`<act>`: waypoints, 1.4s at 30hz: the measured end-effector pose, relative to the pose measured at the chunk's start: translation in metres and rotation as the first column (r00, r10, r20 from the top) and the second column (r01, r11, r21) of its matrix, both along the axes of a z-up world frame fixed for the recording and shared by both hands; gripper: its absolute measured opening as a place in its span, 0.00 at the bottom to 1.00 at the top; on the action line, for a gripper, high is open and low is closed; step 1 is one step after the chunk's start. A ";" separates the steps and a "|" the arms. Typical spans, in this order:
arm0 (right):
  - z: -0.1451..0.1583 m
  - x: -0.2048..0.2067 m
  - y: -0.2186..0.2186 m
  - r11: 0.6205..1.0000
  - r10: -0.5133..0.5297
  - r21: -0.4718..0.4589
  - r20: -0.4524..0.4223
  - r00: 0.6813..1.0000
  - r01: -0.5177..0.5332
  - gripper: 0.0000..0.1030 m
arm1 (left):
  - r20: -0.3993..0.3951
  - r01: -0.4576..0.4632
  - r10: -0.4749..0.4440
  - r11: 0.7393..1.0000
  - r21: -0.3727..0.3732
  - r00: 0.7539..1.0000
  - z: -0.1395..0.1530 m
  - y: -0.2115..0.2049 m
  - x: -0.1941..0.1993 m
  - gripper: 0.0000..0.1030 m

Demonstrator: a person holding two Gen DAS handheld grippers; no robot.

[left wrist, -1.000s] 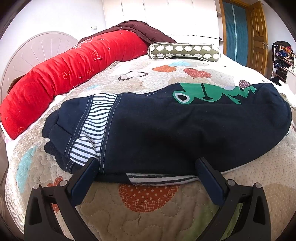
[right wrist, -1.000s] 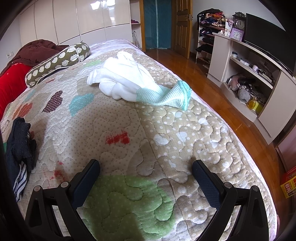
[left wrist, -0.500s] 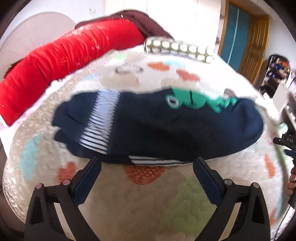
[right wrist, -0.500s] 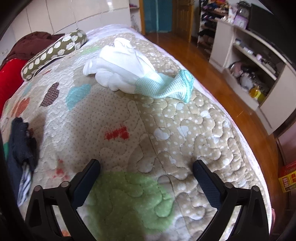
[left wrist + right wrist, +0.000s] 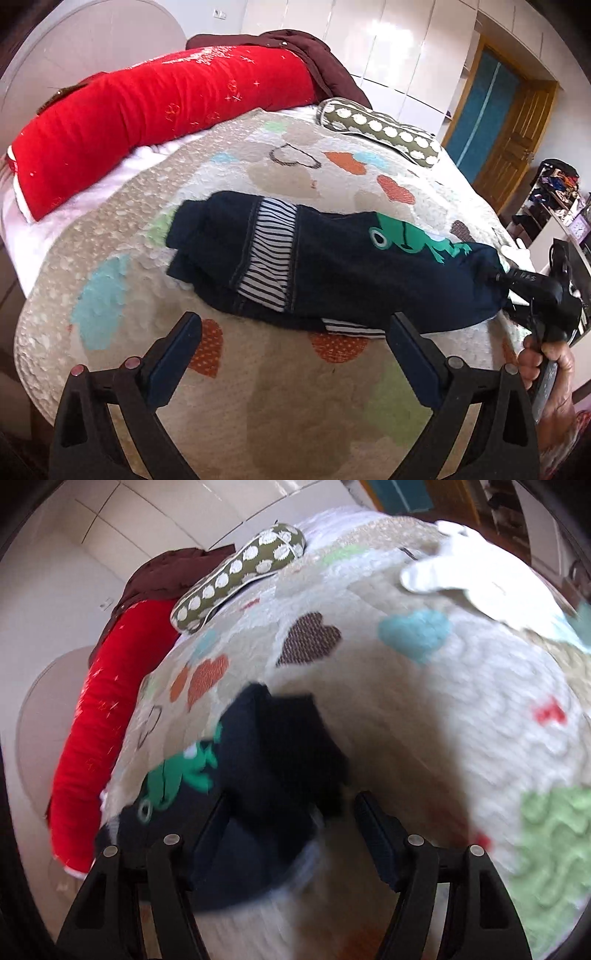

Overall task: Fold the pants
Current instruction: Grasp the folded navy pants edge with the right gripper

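Observation:
Navy pants (image 5: pixel 332 273) with a striped band and a green frog print lie folded across the quilted bed (image 5: pixel 258 406). My left gripper (image 5: pixel 293 350) is open and empty, just in front of their near edge. My right gripper (image 5: pixel 288 834) is partly closed around the pants' right end (image 5: pixel 280 753), with cloth lying between its fingers; the view is blurred. In the left wrist view the right gripper (image 5: pixel 495 277) touches the pants' right end.
A long red bolster (image 5: pixel 147 110) and a dark maroon garment (image 5: pixel 314 55) lie at the bed's head. A green spotted pillow (image 5: pixel 380 129) lies behind the pants. A white garment (image 5: pixel 461 579) lies further along the bed. Door and shelves stand at right.
My left gripper has pulled back from the pants and tilted. My right gripper has swung left from the bare quilt onto the pants' right end and narrowed its opening.

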State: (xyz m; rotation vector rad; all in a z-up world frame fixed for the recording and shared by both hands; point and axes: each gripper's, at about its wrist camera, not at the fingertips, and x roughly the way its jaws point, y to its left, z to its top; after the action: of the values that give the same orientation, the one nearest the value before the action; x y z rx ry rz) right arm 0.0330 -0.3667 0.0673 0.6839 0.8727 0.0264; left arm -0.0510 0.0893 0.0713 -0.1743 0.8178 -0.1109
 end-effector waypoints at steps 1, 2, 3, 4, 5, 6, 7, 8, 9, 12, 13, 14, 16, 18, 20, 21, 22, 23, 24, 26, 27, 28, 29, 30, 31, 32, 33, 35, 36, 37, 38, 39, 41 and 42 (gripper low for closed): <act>-0.001 0.005 0.001 1.000 0.011 0.026 -0.007 1.000 -0.010 0.18 | 0.000 -0.004 0.004 1.000 -0.003 1.000 0.002 0.003 -0.001 0.97; -0.001 0.006 -0.001 0.996 0.019 0.082 -0.011 1.000 -0.018 0.19 | 0.004 -0.012 0.012 1.000 -0.004 1.000 0.005 0.007 0.000 0.97; 0.002 0.002 -0.004 0.994 0.006 0.108 0.013 1.000 -0.008 0.18 | 0.010 -0.017 0.017 1.000 -0.004 1.000 0.008 0.010 0.000 0.97; 0.009 -0.006 -0.004 0.995 0.001 0.100 0.031 1.000 -0.004 0.18 | 0.015 -0.020 0.020 1.000 -0.004 1.000 0.010 0.011 -0.001 0.97; 0.017 -0.018 -0.007 0.997 -0.004 0.080 0.052 0.999 0.000 0.18 | 0.020 -0.022 0.022 1.000 -0.004 1.000 0.012 0.013 -0.001 0.97; 0.021 -0.026 -0.010 0.997 -0.003 0.081 0.058 0.998 -0.002 0.18 | 0.022 -0.021 0.021 1.000 -0.005 1.000 0.015 0.013 0.000 0.97; 0.026 -0.035 -0.015 0.996 -0.008 0.086 0.069 0.998 0.002 0.18 | 0.022 -0.017 0.017 1.000 -0.006 1.000 0.017 0.012 0.001 0.97; 0.029 -0.042 -0.018 0.997 -0.013 0.081 0.076 0.997 0.007 0.18 | 0.024 -0.013 0.014 1.000 -0.008 1.000 0.018 0.010 0.001 0.97; 0.032 -0.050 -0.022 0.997 -0.022 0.070 0.081 0.996 0.016 0.18 | 0.028 -0.010 0.010 1.000 -0.011 1.000 0.019 0.008 0.001 0.97; 0.032 -0.074 -0.040 0.997 -0.064 0.051 0.067 0.996 0.060 0.18 | 0.028 0.017 -0.017 1.000 -0.007 0.999 0.020 -0.003 -0.002 0.97; 0.030 -0.081 -0.046 0.996 -0.082 0.037 0.057 0.995 0.080 0.19 | 0.026 0.029 -0.029 1.000 -0.005 0.999 0.021 -0.008 -0.004 0.97; 0.027 -0.081 -0.048 0.995 -0.097 0.023 0.046 0.994 0.096 0.21 | 0.026 0.040 -0.040 0.999 -0.004 0.999 0.022 -0.011 -0.006 0.97; 0.019 -0.093 -0.059 0.987 -0.160 -0.022 -0.006 0.987 0.159 0.32 | 0.038 0.062 -0.062 0.998 0.003 0.997 0.026 -0.018 -0.011 0.97; 0.021 -0.108 -0.062 0.979 -0.201 -0.032 -0.001 0.980 0.201 0.32 | 0.069 0.074 -0.076 0.997 0.034 0.995 0.031 -0.024 -0.017 0.97; 0.035 -0.125 -0.058 0.970 -0.232 -0.063 0.044 0.972 0.234 0.38 | 0.093 0.084 -0.090 0.994 0.064 0.992 0.037 -0.031 -0.021 0.97; 0.042 -0.130 -0.055 0.967 -0.235 -0.085 0.071 0.969 0.240 0.44 | 0.100 0.089 -0.097 0.993 0.076 0.990 0.039 -0.035 -0.022 0.97; 0.055 -0.136 -0.048 0.962 -0.232 -0.118 0.117 0.966 0.246 0.49 | 0.102 0.095 -0.103 0.992 0.084 0.989 0.039 -0.038 -0.023 0.97; 0.064 -0.141 -0.044 0.959 -0.227 -0.138 0.149 0.962 0.248 0.54 | 0.103 0.099 -0.107 0.991 0.086 0.989 0.041 -0.041 -0.024 0.97; 0.078 -0.145 -0.035 0.950 -0.214 -0.184 0.205 0.955 0.252 0.63 | 0.101 0.106 -0.115 0.991 0.084 0.988 0.041 -0.045 -0.025 0.97; 0.090 -0.147 -0.020 0.936 -0.185 -0.245 0.272 0.944 0.254 0.71 | 0.098 0.114 -0.122 0.990 0.082 0.988 0.042 -0.049 -0.025 0.97; 0.096 -0.144 -0.011 0.934 -0.151 -0.268 0.303 0.941 0.236 0.73 | 0.093 0.120 -0.128 0.989 0.088 0.987 0.041 -0.052 -0.025 0.97; 0.097 -0.138 -0.004 0.943 -0.107 -0.269 0.310 0.945 0.195 0.73 | 0.085 0.127 -0.135 0.987 0.097 0.987 0.040 -0.054 -0.024 0.97; 0.097 -0.128 0.000 0.950 -0.079 -0.267 0.299 0.951 0.162 0.73 | 0.076 0.130 -0.138 0.986 0.106 0.987 0.039 -0.055 -0.022 0.97; 0.094 -0.114 0.007 0.960 -0.023 -0.266 0.250 0.968 0.092 0.74 | 0.070 0.127 -0.135 0.986 0.112 0.988 0.039 -0.055 -0.020 0.97; 0.089 -0.105 0.012 0.963 0.025 -0.268 0.211 0.977 0.033 0.73 | 0.065 0.122 -0.130 0.986 0.116 0.989 0.039 -0.055 -0.018 0.97; 0.083 -0.101 0.016 0.961 0.061 -0.276 0.182 0.981 -0.009 0.72 | 0.060 0.118 -0.126 0.986 0.119 0.990 0.040 -0.054 -0.016 0.97; 0.078 -0.094 0.019 0.957 0.082 -0.288 0.158 0.984 -0.034 0.66 | 0.058 0.113 -0.121 0.986 0.120 0.991 0.042 -0.051 -0.012 0.97; 0.062 -0.078 0.020 0.946 0.100 -0.317 0.102 0.990 -0.063 0.52 | 0.061 0.111 -0.119 0.987 0.120 0.991 0.046 -0.047 -0.007 0.97; 0.052 -0.072 0.018 0.944 0.100 -0.322 0.068 0.993 -0.073 0.51 | 0.064 0.114 -0.123 0.985 0.133 0.990 0.048 -0.045 -0.003 0.97; 0.040 -0.069 0.013 0.942 0.090 -0.327 0.031 0.995 -0.075 0.51 | 0.065 0.117 -0.127 0.982 0.147 0.990 0.049 -0.045 0.000 0.97; 0.029 -0.060 0.007 0.941 0.076 -0.329 0.001 0.997 -0.072 0.49 | 0.069 0.121 -0.134 0.978 0.170 0.989 0.049 -0.045 0.005 0.97; 0.021 -0.059 0.002 0.945 0.071 -0.320 -0.018 0.997 -0.073 0.42 | 0.072 0.127 -0.142 0.974 0.190 0.987 0.049 -0.045 0.010 0.97; 0.011 -0.062 -0.009 0.956 0.078 -0.281 -0.029 0.997 -0.083 0.40 | 0.070 0.141 -0.160 0.965 0.220 0.985 0.048 -0.049 0.020 0.97; 0.013 -0.065 -0.011 0.958 0.086 -0.272 -0.025 0.996 -0.090 0.40 | 0.065 0.161 -0.181 0.959 0.235 0.981 0.046 -0.052 0.028 0.97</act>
State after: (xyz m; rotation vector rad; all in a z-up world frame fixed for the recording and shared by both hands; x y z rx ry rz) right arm -0.0318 -0.3777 0.0800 0.3866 0.8984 -0.0186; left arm -0.0231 0.0377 0.1176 0.1188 0.7524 -0.1848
